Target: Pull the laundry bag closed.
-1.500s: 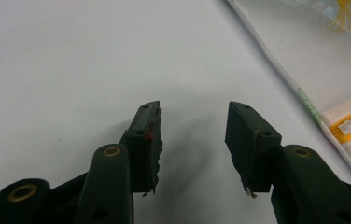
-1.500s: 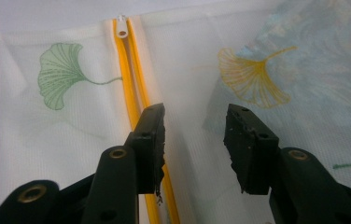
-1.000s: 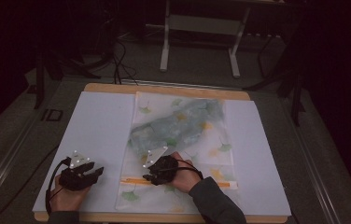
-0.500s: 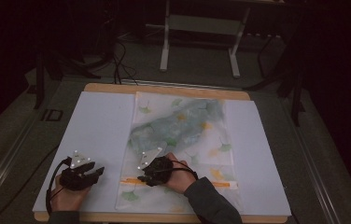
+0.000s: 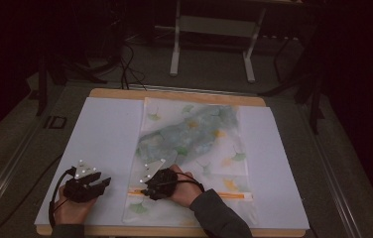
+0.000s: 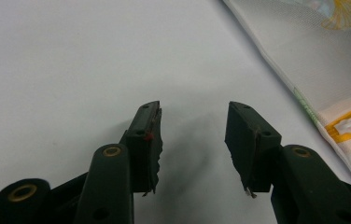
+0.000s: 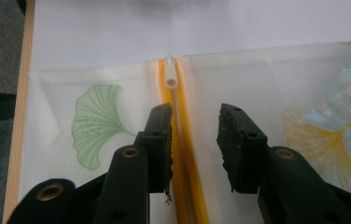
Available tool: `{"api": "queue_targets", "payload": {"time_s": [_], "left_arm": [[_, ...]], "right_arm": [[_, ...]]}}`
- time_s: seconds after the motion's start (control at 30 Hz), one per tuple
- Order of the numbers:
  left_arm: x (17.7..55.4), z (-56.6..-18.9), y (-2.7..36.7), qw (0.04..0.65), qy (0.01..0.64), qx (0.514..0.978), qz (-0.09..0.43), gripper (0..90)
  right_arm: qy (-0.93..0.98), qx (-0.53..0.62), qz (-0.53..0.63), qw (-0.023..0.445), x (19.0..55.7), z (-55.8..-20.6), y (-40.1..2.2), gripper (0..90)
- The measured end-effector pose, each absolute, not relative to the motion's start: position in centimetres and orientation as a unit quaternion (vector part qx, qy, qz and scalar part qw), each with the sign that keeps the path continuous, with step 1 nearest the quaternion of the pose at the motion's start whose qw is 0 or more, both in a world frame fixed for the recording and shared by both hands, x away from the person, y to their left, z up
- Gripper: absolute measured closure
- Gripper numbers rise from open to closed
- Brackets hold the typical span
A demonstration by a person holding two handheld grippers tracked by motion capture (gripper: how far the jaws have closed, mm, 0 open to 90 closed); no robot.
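At the near edge of the table (image 5: 174, 231), two hands are coming in from the bottom of the high view. The left hand (image 5: 70, 208) is holding the left gripper (image 5: 106, 181), which is sitting over the white sheet (image 5: 100, 134). In the left gripper view its two black jaws are standing wide apart, with nothing but white sheet between them. It is let go and gripping nothing.

Just to the right of it, the right hand (image 5: 187, 187) is holding the right gripper (image 5: 144, 190) over the near end of a see-through mesh bag (image 5: 194, 144). The bag has green and yellow leaf pictures on it. It is lying flat on the white sheet, in the middle of the table, and running from the near edge to the far edge.

An orange zipper (image 7: 183, 140) is running across the near end of the bag. In the right gripper view the jaws are standing on both sides of the zipper line, and they have just been closing in. They are not pinching anything yet, so this gripper is loose too. A little past the jaw tips, the white zipper pull (image 7: 170, 78) is sitting at the end of the zipper, right by the bag's edge.

Farther away, something blue-green (image 5: 194, 131) is lying inside the bag. Behind the table, a metal stand (image 5: 214, 44) is standing on the dark floor.
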State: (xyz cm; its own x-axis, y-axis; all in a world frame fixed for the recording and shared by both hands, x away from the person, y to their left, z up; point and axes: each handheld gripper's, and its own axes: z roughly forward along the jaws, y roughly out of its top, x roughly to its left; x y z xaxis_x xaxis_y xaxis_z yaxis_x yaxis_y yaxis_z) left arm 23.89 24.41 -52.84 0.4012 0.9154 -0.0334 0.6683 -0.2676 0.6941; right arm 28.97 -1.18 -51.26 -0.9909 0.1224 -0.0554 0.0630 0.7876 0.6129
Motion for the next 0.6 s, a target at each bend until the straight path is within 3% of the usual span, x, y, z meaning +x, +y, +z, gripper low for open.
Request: {"api": "queue_targets", "payload": {"time_s": [0.6], "left_arm": [[23.9, -52.9, 24.4, 0.32, 0.511, 0.775, 0.191, 55.4]], "right_arm": [[0.946, 0.038, 0.319, 0.034, 28.6, -52.3, 0.9, 66.7]]}}
